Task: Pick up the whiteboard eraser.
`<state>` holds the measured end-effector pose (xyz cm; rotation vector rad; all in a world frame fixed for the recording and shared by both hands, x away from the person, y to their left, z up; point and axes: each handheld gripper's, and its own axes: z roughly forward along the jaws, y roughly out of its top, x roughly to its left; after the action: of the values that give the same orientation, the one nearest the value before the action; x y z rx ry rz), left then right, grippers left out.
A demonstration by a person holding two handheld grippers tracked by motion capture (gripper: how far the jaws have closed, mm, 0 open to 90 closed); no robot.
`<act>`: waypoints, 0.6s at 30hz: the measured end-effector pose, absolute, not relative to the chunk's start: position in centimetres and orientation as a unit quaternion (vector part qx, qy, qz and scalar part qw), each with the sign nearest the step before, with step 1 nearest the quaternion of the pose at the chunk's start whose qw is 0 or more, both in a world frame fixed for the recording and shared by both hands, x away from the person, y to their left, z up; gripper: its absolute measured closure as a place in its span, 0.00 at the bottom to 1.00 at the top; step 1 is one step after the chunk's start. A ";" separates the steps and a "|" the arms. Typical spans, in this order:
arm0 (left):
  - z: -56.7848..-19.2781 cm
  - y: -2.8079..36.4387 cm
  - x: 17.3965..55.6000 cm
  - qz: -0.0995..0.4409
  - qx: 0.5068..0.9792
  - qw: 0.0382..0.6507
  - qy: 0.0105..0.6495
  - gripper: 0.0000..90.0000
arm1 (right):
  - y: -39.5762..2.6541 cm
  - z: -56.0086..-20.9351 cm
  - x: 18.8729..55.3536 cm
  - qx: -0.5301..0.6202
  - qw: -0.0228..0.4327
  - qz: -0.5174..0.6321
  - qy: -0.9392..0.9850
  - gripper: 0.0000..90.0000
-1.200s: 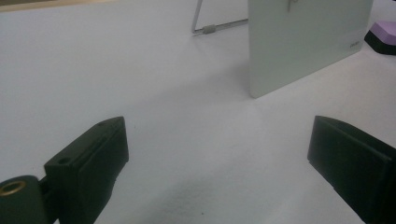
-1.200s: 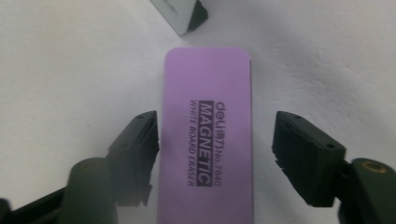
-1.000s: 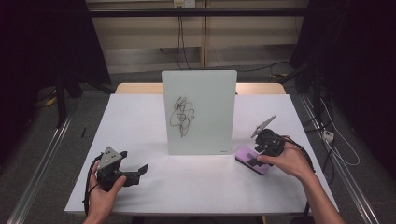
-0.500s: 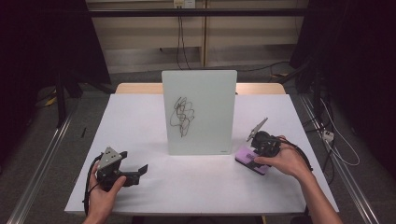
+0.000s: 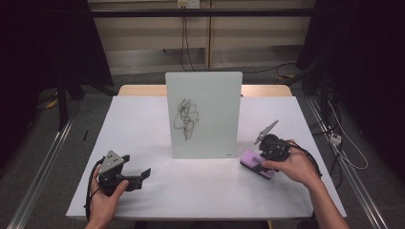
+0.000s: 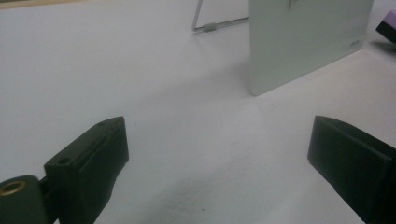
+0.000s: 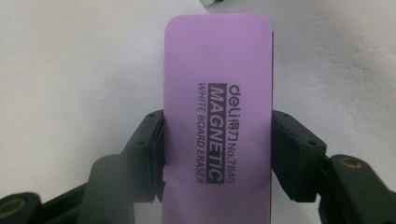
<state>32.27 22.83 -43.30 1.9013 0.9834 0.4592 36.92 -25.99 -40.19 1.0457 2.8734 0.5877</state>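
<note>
A purple whiteboard eraser (image 5: 248, 160) lies flat on the white table (image 5: 143, 119), right of an upright whiteboard (image 5: 205, 95) that bears a black scribble (image 5: 186, 119). My right gripper (image 5: 260, 161) points down over it. In the right gripper view the two pads press on the long sides of the eraser (image 7: 218, 84), so the right gripper (image 7: 218, 140) is shut on it. My left gripper (image 5: 136, 167) rests at the table's front left, open, with bare table between its jaws (image 6: 215, 154). The left gripper view shows the whiteboard's lower corner (image 6: 303, 42) ahead.
A wire stand (image 6: 210, 25) props the whiteboard from behind. Dark curtains and floor rails flank the table. Wide bare tabletop lies between the two hands and in front of the board.
The right gripper has settled slightly lower over the eraser. The left hand and the whiteboard have stayed where they were.
</note>
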 end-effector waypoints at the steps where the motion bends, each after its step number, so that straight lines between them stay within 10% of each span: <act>1: -43.3 22.8 32.2 0.185 0.769 0.461 0.401 0.06 | -26.0 -40.2 36.9 0.336 0.014 0.189 0.923 0.46; 18: -43.7 23.0 32.3 0.173 0.769 0.459 0.409 0.06 | -27.0 -39.2 34.9 0.354 0.058 0.297 0.885 0.46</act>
<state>32.25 23.04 -43.67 1.8942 1.0066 0.4251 34.94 -26.95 -39.23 1.0728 2.6815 0.8988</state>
